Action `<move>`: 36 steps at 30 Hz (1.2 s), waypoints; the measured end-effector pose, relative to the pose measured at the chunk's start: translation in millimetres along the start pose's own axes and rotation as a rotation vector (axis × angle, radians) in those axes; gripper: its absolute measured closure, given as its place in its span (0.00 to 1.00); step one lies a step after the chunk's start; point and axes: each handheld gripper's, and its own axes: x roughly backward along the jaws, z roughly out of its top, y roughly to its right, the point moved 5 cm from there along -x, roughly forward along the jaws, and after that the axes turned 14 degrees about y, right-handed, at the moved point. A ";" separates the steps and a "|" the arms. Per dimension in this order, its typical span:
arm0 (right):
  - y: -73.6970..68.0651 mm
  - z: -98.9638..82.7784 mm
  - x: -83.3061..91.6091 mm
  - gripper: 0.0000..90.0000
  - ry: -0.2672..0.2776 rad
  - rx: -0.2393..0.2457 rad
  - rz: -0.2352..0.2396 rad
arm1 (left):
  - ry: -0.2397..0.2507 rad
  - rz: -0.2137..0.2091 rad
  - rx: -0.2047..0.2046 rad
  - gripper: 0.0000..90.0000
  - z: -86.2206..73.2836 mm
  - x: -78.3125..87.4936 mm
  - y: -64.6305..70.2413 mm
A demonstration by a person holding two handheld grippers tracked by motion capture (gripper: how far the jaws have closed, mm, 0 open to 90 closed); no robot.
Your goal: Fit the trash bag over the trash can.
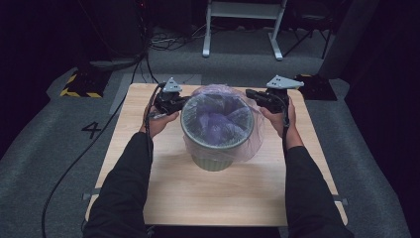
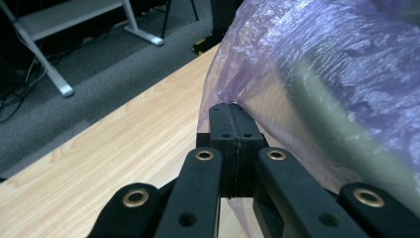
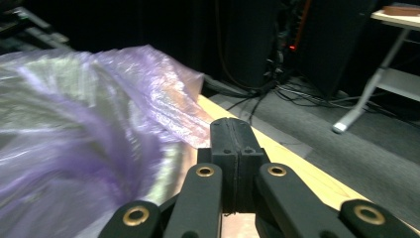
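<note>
Both grippers, left (image 1: pixel 184 101) and right (image 1: pixel 250 94), are pinching the purple bin liner (image 1: pixel 218 116), stretching it over the green bin (image 1: pixel 213 159); next, pulling it downward.

Grey carpet (image 1: pixel 44 148) covers the floor around a light wooden table (image 1: pixel 218 198). Behind stand a white metal frame (image 1: pixel 242 25), tangled cables (image 1: pixel 168 42), black drapes, dim light.

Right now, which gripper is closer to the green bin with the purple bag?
Left, slightly. The left gripper sits against the bin's left rim, jaws shut at the purple bag's edge. The right gripper is at the bag's overhang on the right, a little off the rim.
</note>
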 end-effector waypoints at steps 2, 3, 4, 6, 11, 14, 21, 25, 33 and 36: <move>1.9 -2.6 -3.1 1.00 -0.015 0.000 -0.015 | 0.001 0.001 0.017 1.00 -2.8 -2.4 -0.3; 2.8 -3.8 -4.1 1.00 -0.020 0.001 -0.020 | -0.005 -0.002 0.019 1.00 -4.3 -3.6 -0.2; 4.3 -5.7 -5.7 1.00 -0.026 -0.002 -0.029 | -0.016 -0.007 0.017 1.00 -6.2 -5.4 0.4; 7.8 -10.9 -9.2 1.00 -0.048 -0.011 -0.043 | -0.032 -0.012 0.021 1.00 -10.1 -9.2 1.5; 11.5 -29.8 -17.5 1.00 -0.108 -0.039 -0.067 | -0.056 -0.033 0.043 1.00 -19.8 -15.3 6.7; 9.6 -43.0 -21.1 1.00 -0.148 -0.047 -0.070 | -0.072 -0.037 0.056 1.00 -27.5 -17.4 6.7; 10.1 -64.7 -14.2 1.00 -0.169 -0.091 -0.067 | -0.068 -0.031 0.090 1.00 -43.4 -11.3 6.0; 11.5 -75.2 -6.1 1.00 -0.165 -0.123 -0.066 | -0.062 0.004 0.100 0.94 -54.4 -4.9 4.9; 21.2 -81.0 14.9 0.91 -0.121 -0.151 -0.090 | 0.006 0.007 0.102 0.70 -57.1 25.2 4.2; 27.9 -80.3 24.1 0.66 -0.142 -0.157 -0.122 | 0.038 0.008 0.105 0.55 -56.2 42.1 7.0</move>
